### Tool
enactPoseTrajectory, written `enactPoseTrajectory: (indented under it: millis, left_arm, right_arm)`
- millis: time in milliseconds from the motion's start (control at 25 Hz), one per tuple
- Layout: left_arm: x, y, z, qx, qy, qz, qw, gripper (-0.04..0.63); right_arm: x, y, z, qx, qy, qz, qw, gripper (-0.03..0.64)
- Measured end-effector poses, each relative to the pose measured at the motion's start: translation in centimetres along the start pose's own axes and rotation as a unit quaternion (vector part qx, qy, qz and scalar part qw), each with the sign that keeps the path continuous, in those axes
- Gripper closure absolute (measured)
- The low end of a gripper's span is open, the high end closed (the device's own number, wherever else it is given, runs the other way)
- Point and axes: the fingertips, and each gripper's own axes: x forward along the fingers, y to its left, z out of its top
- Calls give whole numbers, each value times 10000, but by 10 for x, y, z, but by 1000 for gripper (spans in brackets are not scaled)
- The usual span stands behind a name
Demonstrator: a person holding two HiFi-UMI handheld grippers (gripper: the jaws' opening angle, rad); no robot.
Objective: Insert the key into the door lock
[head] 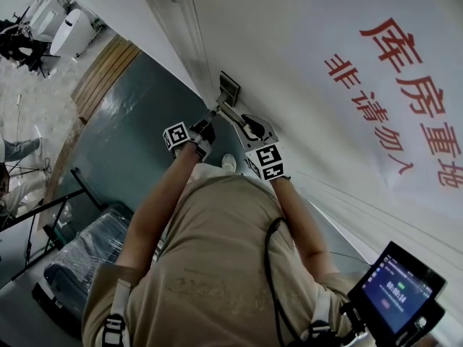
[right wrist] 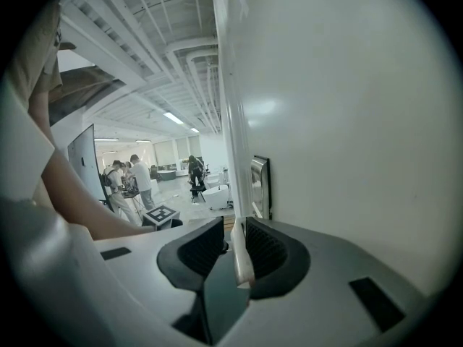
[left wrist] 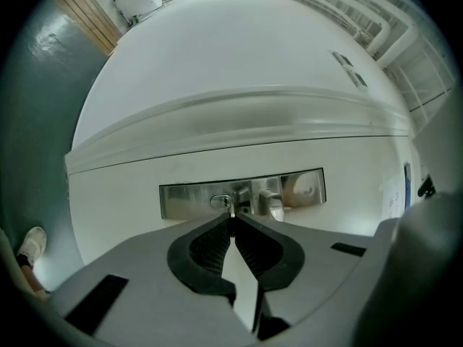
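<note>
A: Start on the left. What have the left tongs (left wrist: pixel 232 221) got?

B: They are clenched on the key (left wrist: pixel 230 207). Only a short silver stub shows past the tips, and it sits right at the keyhole (left wrist: pixel 218 201) in the steel lock plate (left wrist: pixel 181 197) on the white door (left wrist: pixel 116 186). Whether the tip is already inside the slot, I cannot tell.

A: How do you think it will handle?

B: Light, thin, stiff metal, and smooth, I judge. It will not bend, but a flat blade like that can swivel or slide back in the grip if it meets the slot crooked. The hold belongs on the broad head, as it seems to be now, leaving the blade free. The push should run straight along the blade, gently.

A: And to the right of the keyhole?

B: The door handle (left wrist: pixel 272 204) springs from the same plate, just beside the keyhole. Further right, the right tongs (right wrist: pixel 233 225) are closed around a pale bar that I take for that handle's lever. One side lies against it, the other is very near.

A: So the door is steadied?

B: Probably, which should help, since the key needs a still target
</note>
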Motion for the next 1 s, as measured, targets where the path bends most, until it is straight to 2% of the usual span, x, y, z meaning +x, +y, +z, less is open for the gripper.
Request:
enactPoseTrajectory:
  millis: [320, 760, 1000]
  left_arm:
    - [4, -3, -3, -102, -16, -56, 9999, 563]
    - [3, 13, 3, -100, -141, 135, 9998, 563]
    - [3, 15, 4, -134, -140, 108, 9998, 563]
  right_arm:
    - [-4, -1, -3, 21, 20, -9, 10000, 518]
    - [-7, -2, -5, 22, 26, 14, 10000, 518]
    - [-7, -3, -6, 30, 49, 26, 10000, 518]
